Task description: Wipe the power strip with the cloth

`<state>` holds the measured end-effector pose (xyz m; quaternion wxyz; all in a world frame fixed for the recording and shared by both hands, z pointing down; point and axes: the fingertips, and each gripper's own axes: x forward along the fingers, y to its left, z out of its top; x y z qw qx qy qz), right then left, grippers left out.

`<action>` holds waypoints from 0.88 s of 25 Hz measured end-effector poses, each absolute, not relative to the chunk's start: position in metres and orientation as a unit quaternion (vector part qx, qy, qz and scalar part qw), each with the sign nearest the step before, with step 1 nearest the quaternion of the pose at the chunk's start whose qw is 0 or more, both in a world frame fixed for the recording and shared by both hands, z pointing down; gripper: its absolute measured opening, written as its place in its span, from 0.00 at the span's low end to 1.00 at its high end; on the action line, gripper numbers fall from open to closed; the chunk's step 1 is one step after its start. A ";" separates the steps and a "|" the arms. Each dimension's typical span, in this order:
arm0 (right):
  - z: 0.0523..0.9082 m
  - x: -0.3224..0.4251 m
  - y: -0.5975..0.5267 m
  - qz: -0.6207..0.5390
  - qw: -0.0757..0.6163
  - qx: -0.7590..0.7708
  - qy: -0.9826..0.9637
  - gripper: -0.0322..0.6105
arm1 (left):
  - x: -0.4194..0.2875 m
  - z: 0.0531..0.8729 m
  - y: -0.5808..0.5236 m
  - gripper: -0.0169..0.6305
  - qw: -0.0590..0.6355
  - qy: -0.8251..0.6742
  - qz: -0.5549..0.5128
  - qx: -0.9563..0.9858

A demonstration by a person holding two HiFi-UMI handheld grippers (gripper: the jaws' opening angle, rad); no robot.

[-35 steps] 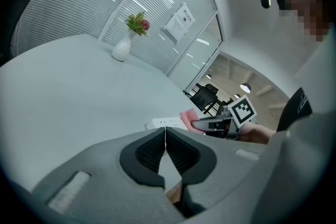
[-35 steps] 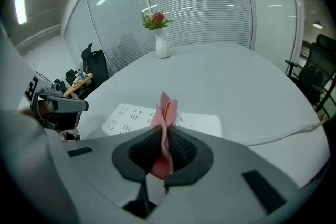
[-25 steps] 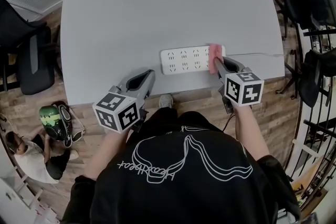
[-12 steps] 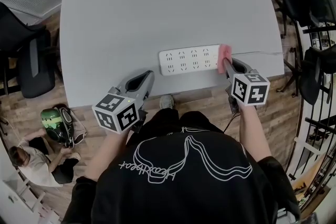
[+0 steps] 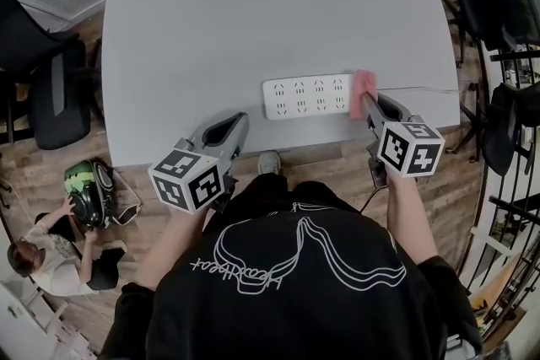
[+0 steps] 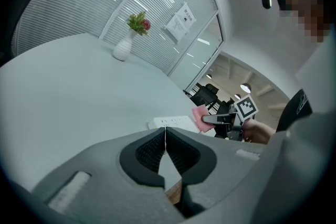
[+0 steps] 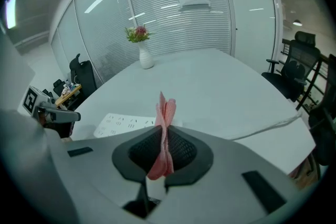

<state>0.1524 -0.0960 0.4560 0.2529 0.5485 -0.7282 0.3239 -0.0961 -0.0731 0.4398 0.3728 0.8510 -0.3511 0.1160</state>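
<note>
A white power strip (image 5: 307, 96) lies near the front edge of the grey table (image 5: 253, 21), its cord (image 5: 422, 88) running off to the right. My right gripper (image 5: 368, 102) is shut on a pink cloth (image 5: 363, 92), which rests at the strip's right end. In the right gripper view the cloth (image 7: 164, 134) stands folded between the jaws, with the strip (image 7: 131, 124) ahead to the left. My left gripper (image 5: 226, 132) hangs at the table's front edge, left of the strip, shut with nothing in it; its view shows the strip (image 6: 173, 122) and the cloth (image 6: 200, 115) further off.
A white vase (image 7: 145, 57) with flowers stands at the table's far end. Black office chairs (image 5: 46, 88) sit left and right of the table. A person (image 5: 51, 253) crouches on the wooden floor at lower left beside a green bag (image 5: 84, 185).
My right gripper has slid the cloth rightwards along the strip, from over its last sockets to its right end. The left gripper has stayed put.
</note>
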 end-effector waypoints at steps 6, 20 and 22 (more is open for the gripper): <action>0.435 0.120 -0.108 0.328 0.215 0.519 -0.759 0.11 | -0.095 0.436 -0.074 0.05 0.375 -0.354 0.109 0.850; 0.439 0.002 -0.108 0.332 0.209 0.402 -0.827 0.11 | -0.104 0.440 -0.071 0.05 0.383 -0.361 0.116 0.843; 0.444 -0.009 -0.106 0.333 0.216 0.391 -0.831 0.11 | -0.105 0.440 -0.069 0.05 0.384 -0.361 0.116 0.842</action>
